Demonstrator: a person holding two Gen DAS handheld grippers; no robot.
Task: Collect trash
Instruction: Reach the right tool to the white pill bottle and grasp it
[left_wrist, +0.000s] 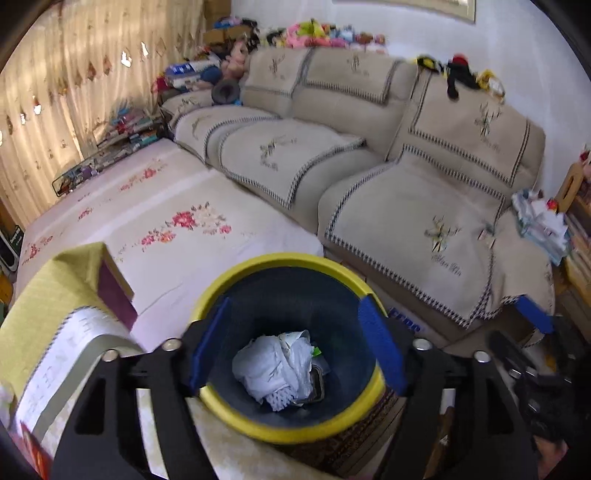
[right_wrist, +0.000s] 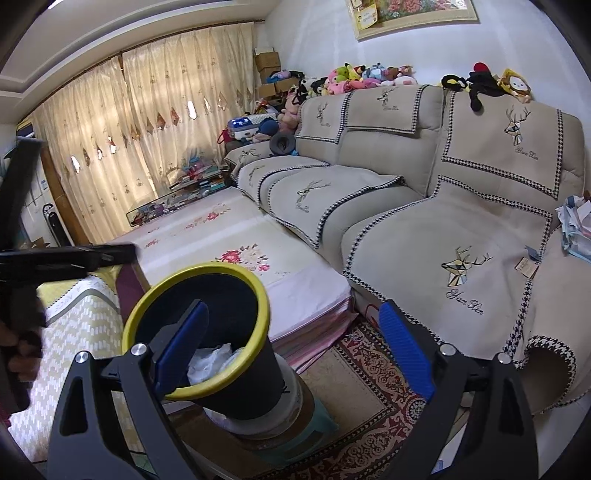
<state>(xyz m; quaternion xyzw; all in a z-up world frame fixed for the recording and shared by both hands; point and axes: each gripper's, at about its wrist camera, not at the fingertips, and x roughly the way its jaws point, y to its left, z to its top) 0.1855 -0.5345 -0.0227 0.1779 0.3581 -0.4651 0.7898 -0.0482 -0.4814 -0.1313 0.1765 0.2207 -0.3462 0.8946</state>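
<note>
Yellow-rimmed bin (left_wrist: 286, 354) is sitting right under your left gripper (left_wrist: 295, 345), on the floor between the flowered mat (left_wrist: 177, 236) and the sofa (left_wrist: 424, 221). Both blue fingers are spread wide, roughly as wide as the bin mouth, and holding nothing. Your right gripper (right_wrist: 295, 347) is the same deal: wide open, empty, hovering just to the side of the bin with one finger in front of the rim.

The trash (left_wrist: 277, 365) already in the bin looks like crumpled white paper or plastic bags, with something dark and flat tucked beside it. I'd guess it's all very light and squishy, so it'll collapse when you pinch it and could spring back or slip out if you only catch an edge. Grab the fat middle of a wad, not a loose corner.

If you need to move the bin itself, it looks like stiff, smooth plastic, perched on a roll of something in the right view, so probably tippy. Pinch the rim wall, one finger inside and one outside.

More paper clutter (left_wrist: 543, 225) sits on the sofa's far arm; can't tell if that's trash.
</note>
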